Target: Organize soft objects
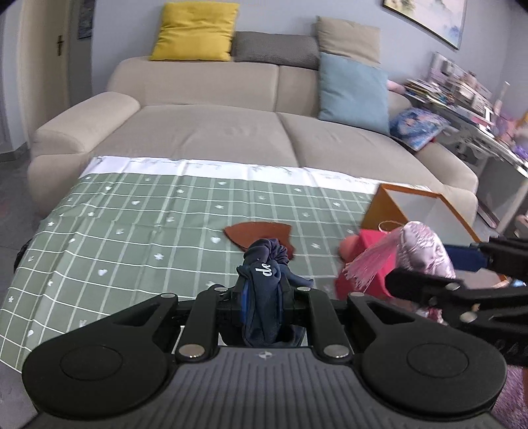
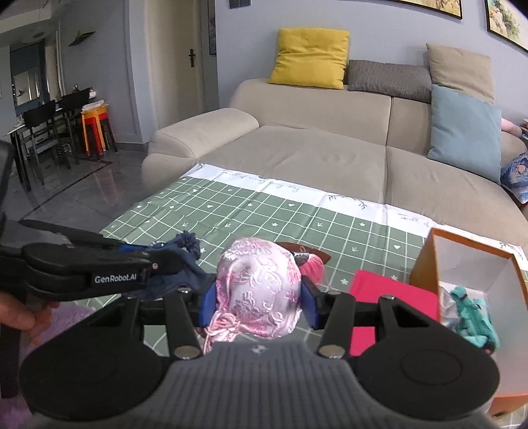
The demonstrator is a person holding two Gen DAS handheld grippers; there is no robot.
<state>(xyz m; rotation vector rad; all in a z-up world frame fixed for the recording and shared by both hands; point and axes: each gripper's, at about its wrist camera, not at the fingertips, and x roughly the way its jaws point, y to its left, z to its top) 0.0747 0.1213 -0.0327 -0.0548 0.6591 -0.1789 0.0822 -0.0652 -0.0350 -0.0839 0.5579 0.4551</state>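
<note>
My left gripper (image 1: 264, 290) is shut on a dark navy cloth (image 1: 264, 280) with white lettering, held above the green checked tablecloth (image 1: 132, 224). My right gripper (image 2: 259, 297) is shut on a pink silk embroidered pouch (image 2: 260, 283) with a pink tassel. In the left wrist view the pouch (image 1: 422, 250) and right gripper (image 1: 462, 264) show at the right. In the right wrist view the left gripper (image 2: 158, 260) and navy cloth (image 2: 178, 264) are at the left. An orange box (image 2: 468, 274) at the right holds a teal soft item (image 2: 475, 316).
A red cloth (image 2: 392, 297) lies by the box. A brown leather piece (image 1: 257, 234) lies mid-table. A beige sofa (image 1: 214, 132) with yellow (image 1: 194, 31) and blue (image 1: 353, 89) cushions stands behind. Cluttered shelves (image 1: 462, 95) are far right; dining chairs (image 2: 49, 122) far left.
</note>
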